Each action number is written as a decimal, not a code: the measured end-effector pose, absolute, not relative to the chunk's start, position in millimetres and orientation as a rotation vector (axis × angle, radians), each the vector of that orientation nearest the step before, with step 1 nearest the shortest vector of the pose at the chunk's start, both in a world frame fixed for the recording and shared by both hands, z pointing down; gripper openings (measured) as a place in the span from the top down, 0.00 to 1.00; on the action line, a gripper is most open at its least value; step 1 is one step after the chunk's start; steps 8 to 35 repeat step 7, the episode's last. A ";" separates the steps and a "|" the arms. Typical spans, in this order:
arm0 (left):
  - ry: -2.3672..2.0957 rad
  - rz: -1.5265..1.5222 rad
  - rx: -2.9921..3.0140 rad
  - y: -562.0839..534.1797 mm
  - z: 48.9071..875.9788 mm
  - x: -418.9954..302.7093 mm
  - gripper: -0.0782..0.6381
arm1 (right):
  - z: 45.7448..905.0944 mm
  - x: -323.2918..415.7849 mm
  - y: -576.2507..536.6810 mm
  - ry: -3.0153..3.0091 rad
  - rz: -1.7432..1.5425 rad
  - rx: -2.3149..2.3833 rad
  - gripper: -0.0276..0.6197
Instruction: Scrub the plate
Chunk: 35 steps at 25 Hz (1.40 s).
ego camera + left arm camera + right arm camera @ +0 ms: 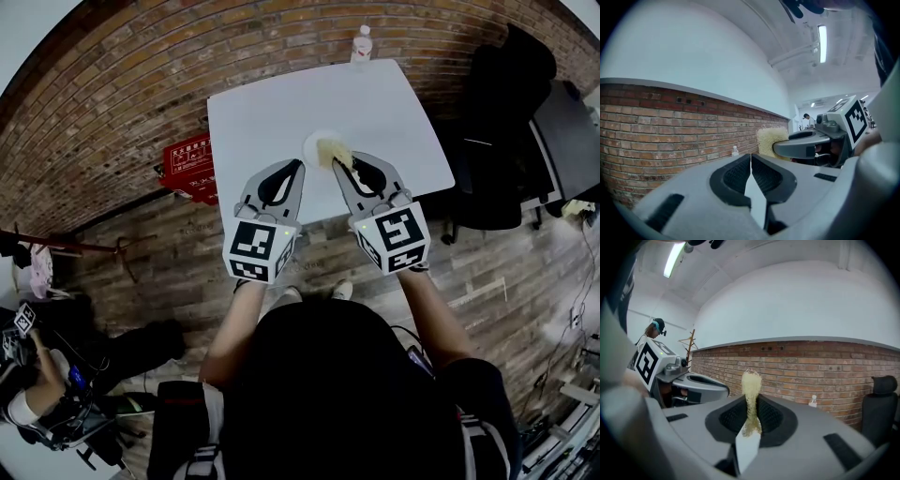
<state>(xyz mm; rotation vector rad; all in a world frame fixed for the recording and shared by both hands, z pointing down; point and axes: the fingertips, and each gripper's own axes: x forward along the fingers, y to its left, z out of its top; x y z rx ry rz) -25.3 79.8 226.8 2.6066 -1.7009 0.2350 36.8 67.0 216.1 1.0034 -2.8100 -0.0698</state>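
- Sponge sits clamped in your right gripper, over the plate at upper centre; the scrubbing seems still ahead.
- Your left gripper is closed together and empty.

Square white table top: smooth, matt, laminate look. Pale-yellow scrub pad: coarse, fibrous mesh. Grey plastic left gripper and grey plastic right gripper: matt moulded shells, black cross-hatched jaw linings. Red brick wall: rough, recessed mortar joints. Grey-brown plank floor: wood-grain, matt. Small round white plate: smooth.
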 end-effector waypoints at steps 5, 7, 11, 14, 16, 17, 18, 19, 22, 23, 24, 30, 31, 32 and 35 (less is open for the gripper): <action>-1.699 0.204 2.605 77.6 219.1 -42.5 0.86 | 209.8 23.6 66.6 -2.817 -0.053 1.027 0.87; -1.700 0.202 2.607 77.5 217.8 -46.8 0.86 | 208.3 20.3 67.1 -2.819 -0.048 1.032 0.87; -1.700 0.202 2.607 77.5 217.8 -46.8 0.86 | 208.3 20.3 67.1 -2.819 -0.048 1.032 0.87; -1.700 0.202 2.607 77.5 217.8 -46.8 0.86 | 208.3 20.3 67.1 -2.819 -0.048 1.032 0.87; -1.700 0.202 2.607 77.5 217.8 -46.8 0.86 | 208.3 20.3 67.1 -2.819 -0.048 1.032 0.87; -1.700 0.202 2.607 77.5 217.8 -46.8 0.86 | 208.3 20.3 67.1 -2.819 -0.048 1.032 0.87; -1.700 0.202 2.607 77.5 217.8 -46.8 0.86 | 208.3 20.3 67.1 -2.819 -0.048 1.032 0.87; -1.700 0.202 2.607 77.5 217.8 -46.8 0.86 | 208.3 20.3 67.1 -2.819 -0.048 1.032 0.87; -1.700 0.202 2.607 77.5 217.8 -46.8 0.86 | 208.3 20.3 67.1 -2.819 -0.048 1.032 0.87; -1.700 0.202 2.607 77.5 217.8 -46.8 0.86 | 208.3 20.3 67.1 -2.819 -0.048 1.032 0.87; -1.700 0.202 2.607 77.5 217.8 -46.8 0.86 | 208.3 20.3 67.1 -2.819 -0.048 1.032 0.87; -1.700 0.202 2.607 77.5 217.8 -46.8 0.86 | 208.3 20.3 67.1 -2.819 -0.048 1.032 0.87; -1.700 0.202 2.607 77.5 217.8 -46.8 0.86 | 208.3 20.3 67.1 -2.819 -0.048 1.032 0.87; -1.700 0.202 2.607 77.5 217.8 -46.8 0.86 | 208.3 20.3 67.1 -2.819 -0.048 1.032 0.87; -1.700 0.202 2.607 77.5 217.8 -46.8 0.86 | 208.3 20.3 67.1 -2.819 -0.048 1.032 0.87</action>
